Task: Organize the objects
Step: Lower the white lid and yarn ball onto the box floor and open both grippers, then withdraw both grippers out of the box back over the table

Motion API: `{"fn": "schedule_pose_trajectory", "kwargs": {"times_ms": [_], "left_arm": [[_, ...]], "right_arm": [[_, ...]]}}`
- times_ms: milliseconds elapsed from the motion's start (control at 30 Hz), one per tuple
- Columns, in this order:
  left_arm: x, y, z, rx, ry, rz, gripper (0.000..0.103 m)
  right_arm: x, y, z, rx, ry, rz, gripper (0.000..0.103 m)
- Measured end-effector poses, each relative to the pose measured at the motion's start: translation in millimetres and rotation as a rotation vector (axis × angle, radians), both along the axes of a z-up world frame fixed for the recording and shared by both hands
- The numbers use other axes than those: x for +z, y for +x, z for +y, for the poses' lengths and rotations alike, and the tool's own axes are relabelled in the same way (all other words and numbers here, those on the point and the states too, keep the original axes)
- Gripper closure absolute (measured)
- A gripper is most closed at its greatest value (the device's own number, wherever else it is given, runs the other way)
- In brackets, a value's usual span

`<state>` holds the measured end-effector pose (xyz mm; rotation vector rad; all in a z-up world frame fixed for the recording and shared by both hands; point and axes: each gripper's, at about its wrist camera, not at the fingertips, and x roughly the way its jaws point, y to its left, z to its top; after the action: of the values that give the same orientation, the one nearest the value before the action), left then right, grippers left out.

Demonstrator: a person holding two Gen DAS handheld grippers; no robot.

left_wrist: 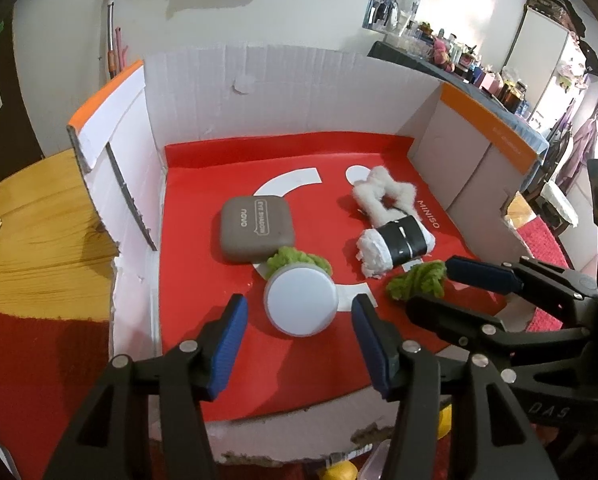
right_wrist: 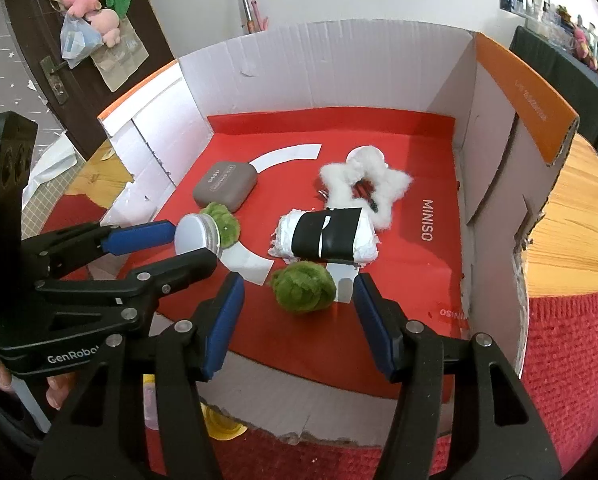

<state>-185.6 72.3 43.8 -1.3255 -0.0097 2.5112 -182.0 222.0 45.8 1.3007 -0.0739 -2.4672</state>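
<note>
A white cardboard box (left_wrist: 279, 96) (right_wrist: 319, 72) with a red liner holds the objects. My left gripper (left_wrist: 299, 340) (right_wrist: 193, 244) is open around a round white tin (left_wrist: 301, 300) (right_wrist: 197, 236), with its pads clear of the tin's sides. A green fuzzy ball (left_wrist: 299, 258) (right_wrist: 223, 222) touches the tin's far side. My right gripper (right_wrist: 299, 312) (left_wrist: 429, 285) is open around a second green fuzzy ball (right_wrist: 303, 290) (left_wrist: 417, 280), which lies loose on the liner. Behind lie a grey eye-shadow case (left_wrist: 257, 230) (right_wrist: 225, 186), a white roll wrapped in black tape (left_wrist: 399, 242) (right_wrist: 327, 238) and a white fluffy star ring (left_wrist: 383, 190) (right_wrist: 339, 178).
The box stands on a wooden table (left_wrist: 39, 216) (right_wrist: 571, 208) partly covered by red cloth (right_wrist: 571, 352). Its front wall is torn low; side and back walls stand high. Yellow items (right_wrist: 223, 424) lie below the front edge. A cluttered shelf (left_wrist: 459, 56) runs along the far right.
</note>
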Motion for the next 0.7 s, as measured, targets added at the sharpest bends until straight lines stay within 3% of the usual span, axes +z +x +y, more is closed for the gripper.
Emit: {"fn": "schedule_pose_trajectory", "kwargs": {"times_ms": [267, 700], "left_arm": [[8.3, 10.0, -1.8, 0.008, -0.004, 0.027, 0.042], [28.5, 32.2, -4.2, 0.023, -0.007, 0.092, 0.032]], "right_arm": [[8.2, 10.7, 1.3, -0.002, -0.006, 0.023, 0.047], [26.4, 38.8, 4.6, -0.006, -0.004, 0.084, 0.035]]}}
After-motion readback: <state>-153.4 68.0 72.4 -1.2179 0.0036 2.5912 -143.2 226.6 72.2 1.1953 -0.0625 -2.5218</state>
